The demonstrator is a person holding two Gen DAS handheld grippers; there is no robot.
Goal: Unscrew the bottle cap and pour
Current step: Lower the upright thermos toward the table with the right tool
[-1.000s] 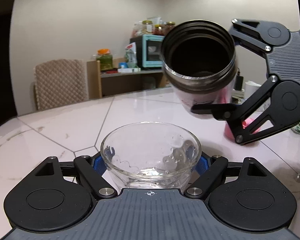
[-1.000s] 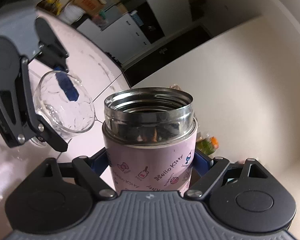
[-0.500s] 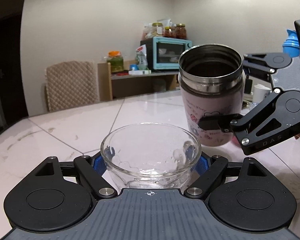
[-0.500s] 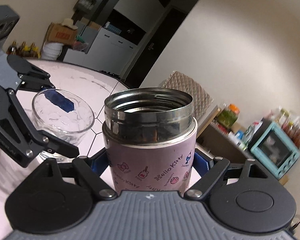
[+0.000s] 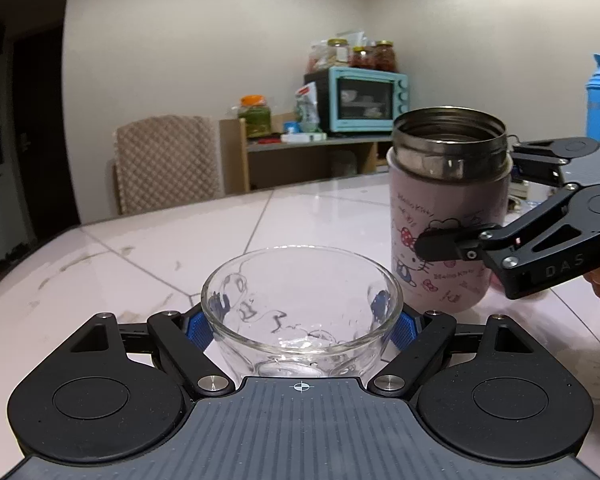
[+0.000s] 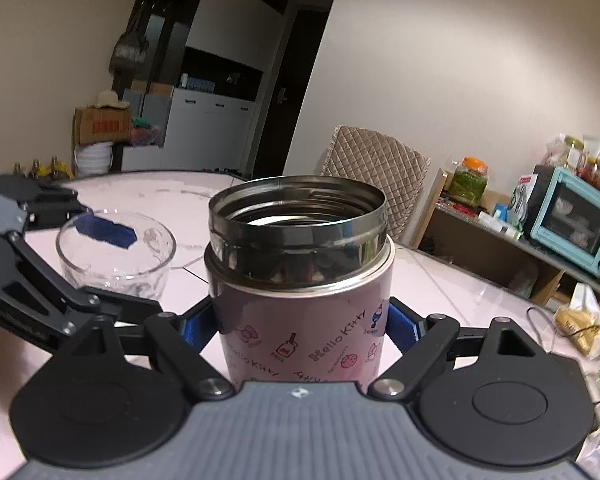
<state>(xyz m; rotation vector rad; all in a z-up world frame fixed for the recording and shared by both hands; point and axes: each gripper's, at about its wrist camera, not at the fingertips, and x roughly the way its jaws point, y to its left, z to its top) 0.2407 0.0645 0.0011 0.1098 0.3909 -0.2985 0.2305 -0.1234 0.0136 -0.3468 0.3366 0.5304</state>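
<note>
My left gripper (image 5: 302,326) is shut on a clear glass bowl (image 5: 300,280) that sits on the pink marble table (image 5: 160,248); a little clear liquid lies in its bottom. My right gripper (image 6: 300,322) is shut on a pink Hello Kitty thermos bottle (image 6: 300,332) with an open steel mouth and no cap. The bottle (image 5: 448,216) stands upright to the right of the bowl, its base at the table. The bowl also shows in the right wrist view (image 6: 116,252), left of the bottle. No cap is in view.
A quilted chair (image 5: 166,164) stands at the table's far edge. A wooden shelf with a teal toaster oven (image 5: 360,98) and jars is behind. A blue bottle (image 5: 598,100) is at the far right. A snack bag and cable (image 6: 576,324) lie on the table's right side.
The right gripper has swung the bottle from tilted over the bowl back to upright and lowered it to the right of the bowl. The left gripper has kept hold of the bowl.
</note>
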